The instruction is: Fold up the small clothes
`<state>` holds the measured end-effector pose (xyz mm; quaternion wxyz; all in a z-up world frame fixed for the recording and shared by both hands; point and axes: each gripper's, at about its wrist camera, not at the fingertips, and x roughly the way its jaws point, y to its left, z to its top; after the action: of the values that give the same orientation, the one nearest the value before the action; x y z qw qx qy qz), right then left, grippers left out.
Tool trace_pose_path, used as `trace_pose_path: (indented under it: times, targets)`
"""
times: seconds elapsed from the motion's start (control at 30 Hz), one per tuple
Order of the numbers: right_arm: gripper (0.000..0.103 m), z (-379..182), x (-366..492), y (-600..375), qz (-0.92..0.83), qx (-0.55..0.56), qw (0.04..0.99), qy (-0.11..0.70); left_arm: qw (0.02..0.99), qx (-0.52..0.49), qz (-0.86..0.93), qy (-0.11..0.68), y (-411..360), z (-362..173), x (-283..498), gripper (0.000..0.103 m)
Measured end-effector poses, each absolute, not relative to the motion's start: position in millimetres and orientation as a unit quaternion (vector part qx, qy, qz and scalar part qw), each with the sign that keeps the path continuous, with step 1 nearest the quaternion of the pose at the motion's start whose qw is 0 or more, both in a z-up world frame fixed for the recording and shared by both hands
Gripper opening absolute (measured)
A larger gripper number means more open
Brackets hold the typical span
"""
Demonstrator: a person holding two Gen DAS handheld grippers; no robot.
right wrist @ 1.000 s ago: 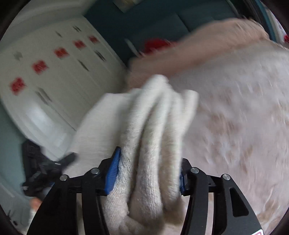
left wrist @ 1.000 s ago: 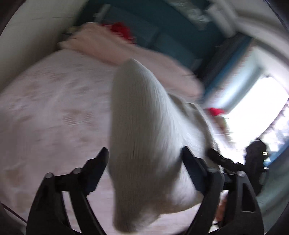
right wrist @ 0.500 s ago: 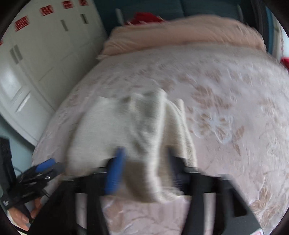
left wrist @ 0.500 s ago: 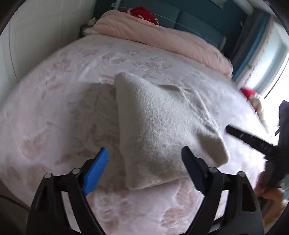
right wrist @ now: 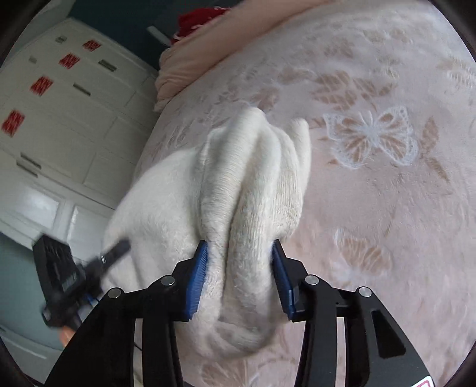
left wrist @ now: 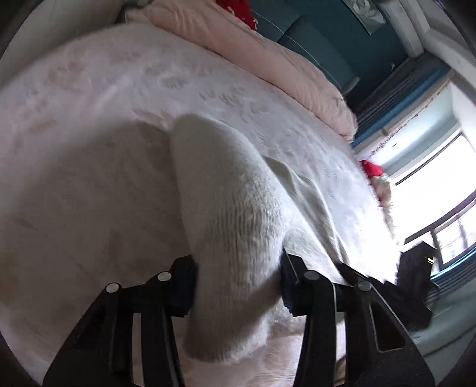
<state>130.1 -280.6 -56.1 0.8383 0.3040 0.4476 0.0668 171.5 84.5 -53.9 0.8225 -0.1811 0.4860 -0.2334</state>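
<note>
Both claws are seen clamped on one cream knit garment (left wrist: 235, 226). Between the fingers of the left gripper (left wrist: 238, 285) a thick bunch of the knit is pinched, the black fingers (left wrist: 184, 285) being pressed into it on either side. From that grip the cloth is seen to run forward as a ridge above the bed (left wrist: 89, 178), and a flatter part of it is spread toward the right, where the other tool's dark body (left wrist: 416, 268) is glimpsed against the bright window (left wrist: 431, 178).

In the right wrist view, several gathered folds of the same garment (right wrist: 253, 184) are squeezed between the blue pads (right wrist: 196, 277) of the right gripper (right wrist: 242, 277). A wider panel of the knit is stretched off to the left, toward the left gripper (right wrist: 74, 274), which is blurred there, so its hold cannot be judged from this view. A bit of skin is visible below that tool.

The garment is held over the near part of the bed, whose pale pink cover is patterned with leaves and a butterfly (right wrist: 372, 137). Whether the cloth's far end is touching the cover cannot be told. A pink quilt (left wrist: 253, 53) is heaped at the far end of the bed, with something red (left wrist: 238, 12) behind it. A white wardrobe (right wrist: 59, 119) with red stickers is seen beside the bed.
</note>
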Motion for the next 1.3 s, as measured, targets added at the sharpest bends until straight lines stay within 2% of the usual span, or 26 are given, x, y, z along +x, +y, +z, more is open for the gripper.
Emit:
trace_pose_path:
  times: [0.07,0.1,0.13,0.2,0.3,0.37,0.43,0.53,0.57,0.7,0.87,0.9,1.07,1.17,1.3]
  targets:
    - [0.044,-64,130,-269,0.036,0.227,0.857,0.461,0.830,-0.136,-0.195,0.505,83,-72,170,0.058]
    - [0.048,-76,134,-265,0.007,0.177,0.855,0.487,0.828,-0.099,-0.173,0.524,78,-90,168,0.060]
    - [0.048,-79,132,-266,0.006,0.181,0.851,0.492,0.834,-0.096,-0.169,0.516,79,-96,161,0.061]
    - [0.049,-60,117,-274,0.003,0.222,0.861,0.458,0.845,-0.119,-0.172,0.493,87,-86,146,0.061]
    - [0.043,-11,99,-261,0.015,0.168,0.897,0.410,0.865,-0.096,-0.153,0.468,88,-61,127,0.060]
    - [0.042,2,95,-240,0.045,0.130,0.901,0.412,0.877,-0.071,-0.138,0.455,80,-52,119,0.063]
    - [0.041,-9,102,-224,0.060,0.102,0.893,0.434,0.876,-0.041,-0.123,0.464,72,-60,120,0.065]
    - [0.041,-67,122,-206,0.047,0.045,0.866,0.496,0.869,0.003,-0.098,0.486,62,-77,120,0.066]
    - [0.041,-73,121,-208,0.046,0.049,0.869,0.490,0.869,0.007,-0.094,0.486,59,-76,117,0.066]
    - [0.041,-29,106,-213,0.024,0.065,0.885,0.460,0.879,0.016,-0.087,0.469,55,-52,91,0.067]
    - [0.058,16,67,-219,0.037,0.082,0.905,0.415,0.895,0.079,-0.060,0.435,38,-23,55,0.085]
    - [0.062,21,57,-221,0.035,0.085,0.908,0.410,0.897,0.090,-0.058,0.428,33,-18,46,0.085]
    - [0.068,23,20,-231,-0.010,0.072,0.916,0.394,0.901,0.096,-0.064,0.419,19,-8,17,0.088]
    - [0.078,18,8,-236,-0.042,0.062,0.918,0.390,0.901,0.094,-0.056,0.419,12,-6,3,0.088]
    - [0.085,8,-8,-241,-0.074,0.059,0.915,0.393,0.906,0.100,-0.052,0.409,6,-6,-9,0.088]
